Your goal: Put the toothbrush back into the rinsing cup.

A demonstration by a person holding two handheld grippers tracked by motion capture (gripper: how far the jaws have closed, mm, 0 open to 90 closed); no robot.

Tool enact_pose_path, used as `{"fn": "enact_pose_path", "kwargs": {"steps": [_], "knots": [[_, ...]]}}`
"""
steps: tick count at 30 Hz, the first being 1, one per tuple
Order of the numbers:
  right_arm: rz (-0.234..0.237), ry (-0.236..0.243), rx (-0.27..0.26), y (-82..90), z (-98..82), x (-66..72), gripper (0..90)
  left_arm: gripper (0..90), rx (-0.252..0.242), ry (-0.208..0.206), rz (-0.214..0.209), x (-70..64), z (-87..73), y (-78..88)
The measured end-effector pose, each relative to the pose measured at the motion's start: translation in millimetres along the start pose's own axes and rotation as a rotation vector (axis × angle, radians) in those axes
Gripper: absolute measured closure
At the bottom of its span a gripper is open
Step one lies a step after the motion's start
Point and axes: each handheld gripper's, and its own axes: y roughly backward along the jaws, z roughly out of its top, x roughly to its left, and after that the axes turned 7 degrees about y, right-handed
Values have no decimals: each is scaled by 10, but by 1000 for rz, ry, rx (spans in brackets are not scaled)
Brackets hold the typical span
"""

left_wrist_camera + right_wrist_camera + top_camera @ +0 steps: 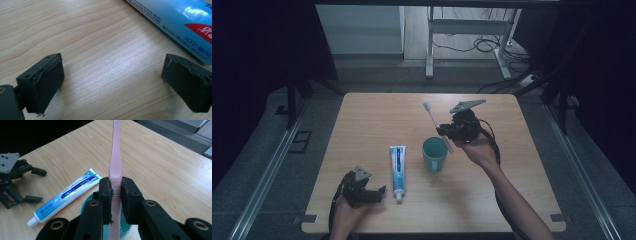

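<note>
My right gripper point(446, 133) point(115, 195) is shut on a pink toothbrush point(435, 124) point(115, 165), held upright with its lower end over a teal cup point(434, 153) point(126, 230). The brush head points up and away. A blue and white toothpaste tube point(397, 171) point(67, 195) point(180, 20) lies flat on the wooden table point(372, 120), left of the cup. My left gripper point(379, 192) point(112, 85) rests on the table near the front edge, just left of the tube's cap end, jaws open with only bare wood between them.
The table's front edge runs just below the left hand. Beyond the far edge stand a desk frame point(472, 30) and loose cables point(487, 47) on the floor. Dark curtains flank both sides.
</note>
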Motion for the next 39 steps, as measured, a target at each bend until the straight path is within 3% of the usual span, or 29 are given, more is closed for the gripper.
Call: {"fn": "enact_pose_path", "kwargs": {"steps": [19,39], "knots": [[-12,7,-39,-159,33,51,785,46,0,0,1,0,0,0],[-8,4,-39,-339,-101,68,785,46,3,-1,0,0,0,3]]}}
